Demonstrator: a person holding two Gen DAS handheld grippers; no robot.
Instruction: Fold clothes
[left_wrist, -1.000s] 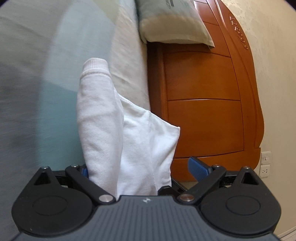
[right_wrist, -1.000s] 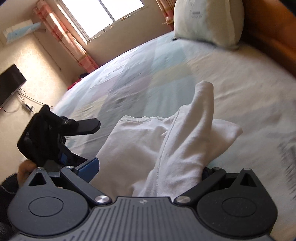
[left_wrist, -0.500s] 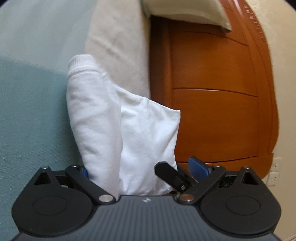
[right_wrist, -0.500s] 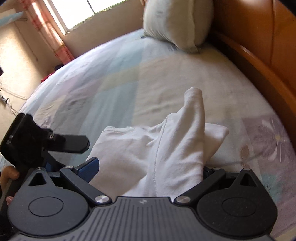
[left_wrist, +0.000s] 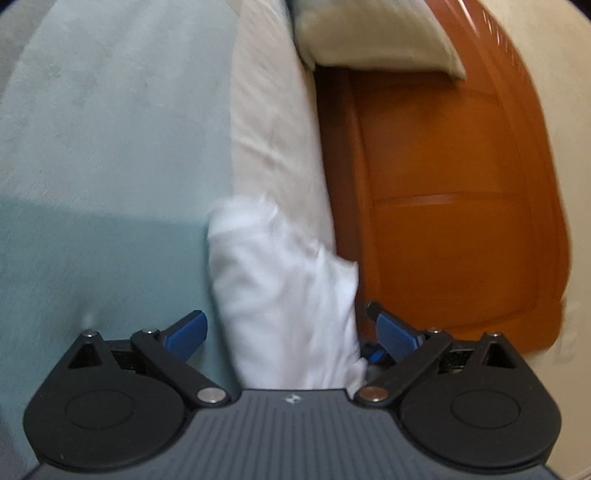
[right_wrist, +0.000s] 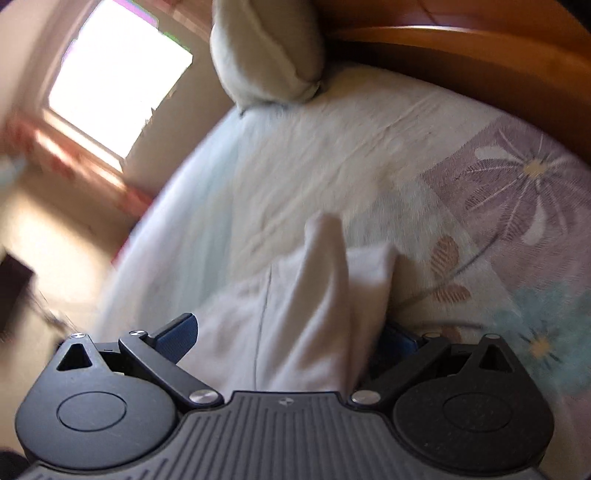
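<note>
- Left claw (left_wrist: 291, 328) spread wide, white cotton garment (left_wrist: 288, 295) lying between its fingers.
- Right claw (right_wrist: 295, 339) likewise spread around the garment, above the patchwork-sheeted bed (right_wrist: 369, 147).

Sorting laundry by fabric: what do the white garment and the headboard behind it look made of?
White garment: soft matte knit, probably cotton; it creases and droops, with a stitched seam. Headboard: glossy orange-brown varnished wood, going by its sheen and panel grooves.
</note>
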